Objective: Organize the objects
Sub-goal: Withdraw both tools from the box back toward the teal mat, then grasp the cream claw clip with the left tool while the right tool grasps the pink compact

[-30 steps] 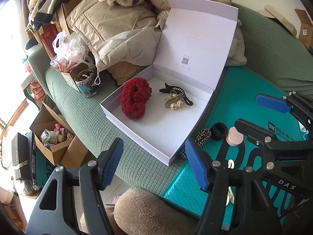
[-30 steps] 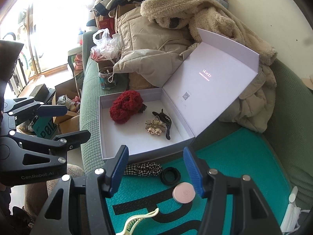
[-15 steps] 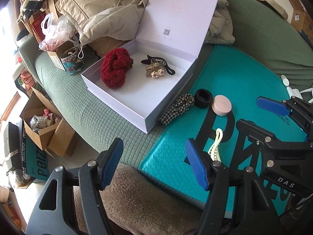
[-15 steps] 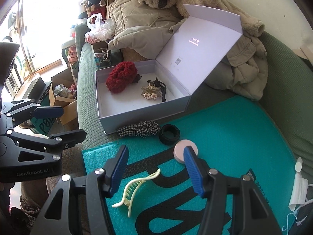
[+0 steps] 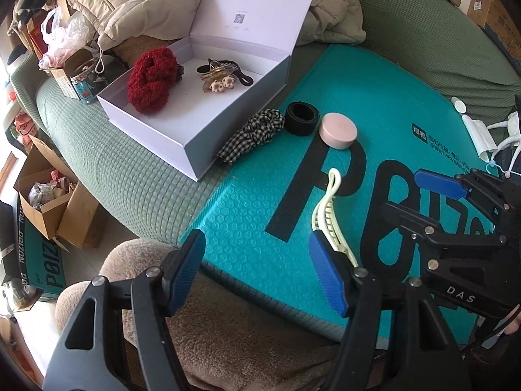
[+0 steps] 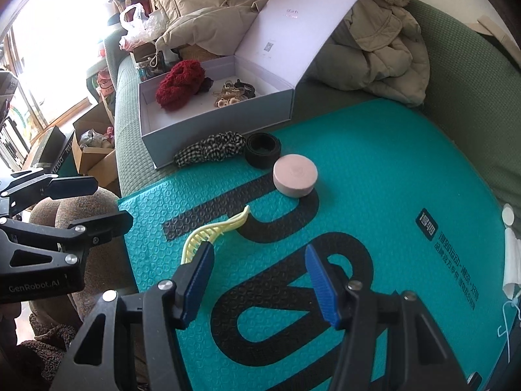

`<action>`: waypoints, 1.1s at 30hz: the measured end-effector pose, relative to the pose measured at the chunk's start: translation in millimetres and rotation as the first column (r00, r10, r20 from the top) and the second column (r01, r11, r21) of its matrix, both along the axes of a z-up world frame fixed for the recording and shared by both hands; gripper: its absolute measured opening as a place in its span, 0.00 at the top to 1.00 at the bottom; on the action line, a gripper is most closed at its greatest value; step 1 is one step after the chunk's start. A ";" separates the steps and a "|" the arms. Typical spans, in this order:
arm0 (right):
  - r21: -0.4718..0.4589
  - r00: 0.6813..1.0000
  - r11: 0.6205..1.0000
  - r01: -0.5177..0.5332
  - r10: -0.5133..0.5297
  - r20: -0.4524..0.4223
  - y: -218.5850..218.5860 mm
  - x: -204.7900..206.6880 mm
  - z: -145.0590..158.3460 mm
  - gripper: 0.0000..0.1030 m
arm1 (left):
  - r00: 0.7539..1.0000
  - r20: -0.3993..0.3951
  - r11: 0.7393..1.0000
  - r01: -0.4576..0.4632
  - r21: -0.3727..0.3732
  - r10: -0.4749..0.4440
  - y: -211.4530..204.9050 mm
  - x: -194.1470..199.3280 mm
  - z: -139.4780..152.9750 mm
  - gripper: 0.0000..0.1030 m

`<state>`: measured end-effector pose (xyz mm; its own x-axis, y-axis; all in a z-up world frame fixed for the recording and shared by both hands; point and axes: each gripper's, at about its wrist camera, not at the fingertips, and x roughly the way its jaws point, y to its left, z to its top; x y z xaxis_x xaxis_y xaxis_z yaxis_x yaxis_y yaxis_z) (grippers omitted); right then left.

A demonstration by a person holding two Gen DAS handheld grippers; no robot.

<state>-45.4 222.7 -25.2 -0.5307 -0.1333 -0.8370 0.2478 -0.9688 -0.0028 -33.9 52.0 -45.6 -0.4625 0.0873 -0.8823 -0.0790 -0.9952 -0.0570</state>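
Now lower and closer over the teal mat [image 6: 374, 163] than a second ago, both views tipped further down, with the box slid up toward the top of each picture. Left gripper [image 5: 257, 273] empty, jaws apart, same gap as before, hanging over the mat's near edge and the brown plush cushion [image 5: 228, 335] below it. Right gripper [image 6: 259, 280] likewise empty, jaws apart and unchanged, over the black lettering. Nearest loose thing: cream claw clip [image 6: 211, 233], lying flat on the mat, its near end hidden behind the right gripper's left pad in that view and behind the left gripper's right pad in the other, so just beside both but between neither pair of jaws. Beyond it, pink round case [image 6: 294, 176], then black band [image 6: 262, 150] and checked scrunchie [image 6: 210, 150], the scrunchie touching the box wall. Farther still, white box [image 6: 215, 130] with lid standing open on the green sofa [image 5: 123, 176], already holding red scrunchie [image 6: 179, 84] and a dark clip with small charms [image 6: 232, 94]. Behind that, a heap of coats [image 6: 211, 16]. Probably a descent toward the claw clip as the next pick, four pieces still outside the box; which gripper takes it, not yet clear. Flat and thin, so likely to need a low, well-centred grip.
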 end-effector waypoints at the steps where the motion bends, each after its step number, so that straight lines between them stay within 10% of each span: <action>1: 0.000 1.000 1.000 0.003 -0.003 0.004 1.7 1.1 -2.5 0.43 | 1.000 0.005 1.000 0.005 0.003 -0.005 2.6 -0.5 -2.6 0.37; 22: -0.039 0.997 0.997 0.063 -0.061 0.050 43.6 -25.9 -32.5 0.43 | 0.988 0.096 0.992 0.122 0.030 -0.124 55.6 -34.1 -52.9 0.38; 33: -0.070 0.995 0.996 0.063 -0.057 0.082 44.9 -58.6 -50.6 0.43 | 0.993 0.084 0.996 0.083 0.020 -0.084 41.5 -51.6 -61.1 0.72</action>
<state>-104.0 267.6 -75.8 -0.4713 -0.1648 -0.8664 0.1858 -0.9789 0.0851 -85.5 93.5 -106.7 -0.3763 0.1373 -0.9163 -0.1558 -0.9842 -0.0835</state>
